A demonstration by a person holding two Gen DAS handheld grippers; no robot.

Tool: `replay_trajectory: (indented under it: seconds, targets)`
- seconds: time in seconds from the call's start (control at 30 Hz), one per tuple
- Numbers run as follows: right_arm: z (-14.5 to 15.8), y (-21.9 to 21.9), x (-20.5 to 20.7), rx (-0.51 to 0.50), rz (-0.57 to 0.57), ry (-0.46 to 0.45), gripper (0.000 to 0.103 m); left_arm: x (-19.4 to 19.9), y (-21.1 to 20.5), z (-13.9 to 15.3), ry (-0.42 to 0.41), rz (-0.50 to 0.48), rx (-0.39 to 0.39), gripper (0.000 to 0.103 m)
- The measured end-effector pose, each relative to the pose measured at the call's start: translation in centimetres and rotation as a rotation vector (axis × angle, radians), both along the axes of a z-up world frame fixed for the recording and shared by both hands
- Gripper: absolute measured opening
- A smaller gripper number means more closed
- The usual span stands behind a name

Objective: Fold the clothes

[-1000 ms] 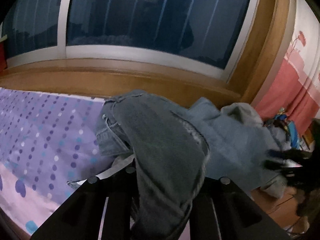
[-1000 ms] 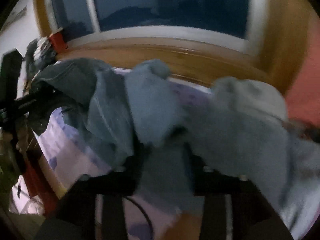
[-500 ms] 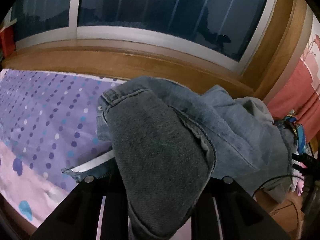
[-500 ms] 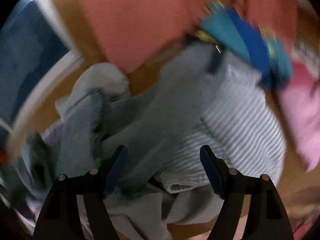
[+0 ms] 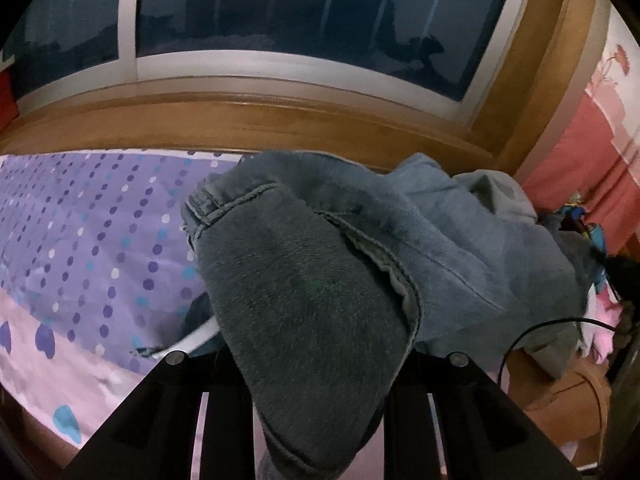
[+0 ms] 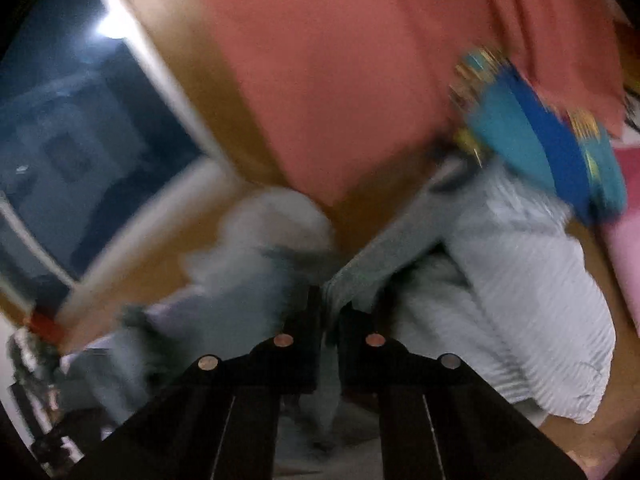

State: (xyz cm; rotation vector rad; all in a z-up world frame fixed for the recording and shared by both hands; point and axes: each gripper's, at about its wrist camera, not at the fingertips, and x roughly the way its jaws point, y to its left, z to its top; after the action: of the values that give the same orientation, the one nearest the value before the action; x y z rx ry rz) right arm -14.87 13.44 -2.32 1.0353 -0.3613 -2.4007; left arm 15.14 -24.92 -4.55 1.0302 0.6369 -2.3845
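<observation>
Item one: my left tool (image 5: pixel 316 380), at 6 o'clock in the left wrist view, its jaws nearly together and clamped on a dark grey denim fold of the jeans (image 5: pixel 304 300). The cloth drapes over both fingers and hides the tips. The rest of the jeans trails toward 2 o'clock, lighter blue, lying on the bed.

Item two: bedsheet (image 5: pixel 80 240), purple with dotted rows, pink with hearts nearer 8 o'clock; the jeans rest on it.

Item three: wooden sill (image 5: pixel 280 120) and dark window (image 5: pixel 300 8), from 10 to 1 o'clock.

Item four: black cable (image 5: pixel 532 332) at 4 o'clock, looping beside the jeans.

Item five: my right tool (image 6: pixel 329 312), at 6 o'clock in the right wrist view, fingers drawn together on a thin edge of grey-blue cloth (image 6: pixel 384 252) that runs up toward 1 o'clock. The view is blurred, so I cannot tell which garment it is.

Item six: white striped garment (image 6: pixel 532 300) at 3 o'clock, just beside that cloth.

Item seven: red fabric (image 6: pixel 340 80) at 12 o'clock; blue and teal item (image 6: pixel 552 140) at 2 o'clock.
</observation>
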Motion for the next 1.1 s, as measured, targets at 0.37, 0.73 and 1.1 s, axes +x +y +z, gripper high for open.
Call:
replay_trajectory:
  seconds: [0.37,0.73,1.1]
  targets:
    - [12.3,-15.7,11.6,-0.174,0.342,0.308,0.005,5.0,-4.0,0.1,0.038,-0.339,0.034,0.02]
    - [7.6,-40.0,22.4,-0.096,0.768,0.152,0.006,9.4,-8.4,-2.7,0.046,-0.431,0.117,0.02]
    - [-7.4,-46.5,20.2,0.125,0.824,-0.209,0.008,16.6,-10.8,-1.5,0.023,-0.347,0.133,0.022]
